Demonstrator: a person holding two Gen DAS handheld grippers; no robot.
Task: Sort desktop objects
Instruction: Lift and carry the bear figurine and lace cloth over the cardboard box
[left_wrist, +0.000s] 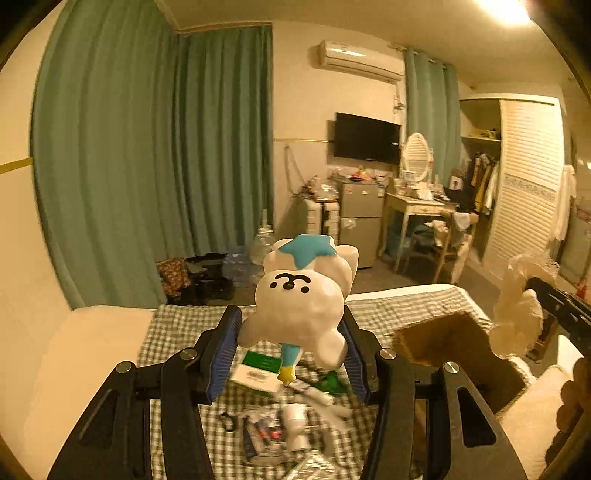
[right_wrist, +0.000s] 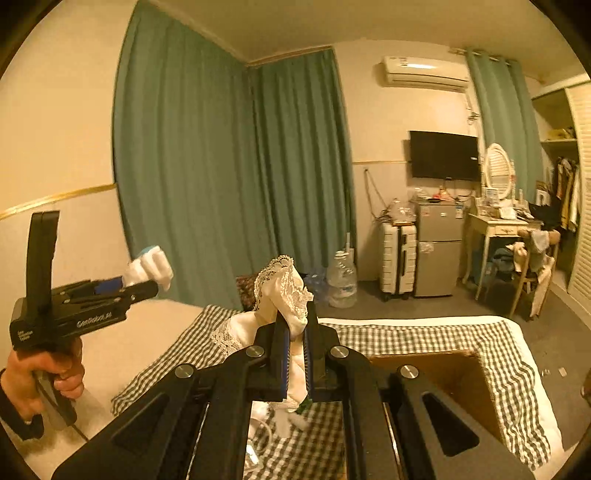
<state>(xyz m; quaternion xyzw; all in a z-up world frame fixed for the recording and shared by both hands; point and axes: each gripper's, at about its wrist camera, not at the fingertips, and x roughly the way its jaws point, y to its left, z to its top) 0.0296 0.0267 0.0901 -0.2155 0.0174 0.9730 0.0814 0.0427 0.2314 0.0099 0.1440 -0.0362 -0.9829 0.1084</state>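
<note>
Left tongs (left_wrist: 291, 347) pinching glossy, rounded white figurine (left_wrist: 299, 306); right tongs (right_wrist: 295, 354) pinching limp, lace-edged cream cloth (right_wrist: 284, 291).

Only thing I can actually read is the white "GeoRobot.AI"-looking logo on the side of the black handheld left gripper (right_wrist: 146, 286), seen from the right wrist camera. There's smaller white print near its back end, too tiny to make out. Everything else is blurry.
</note>
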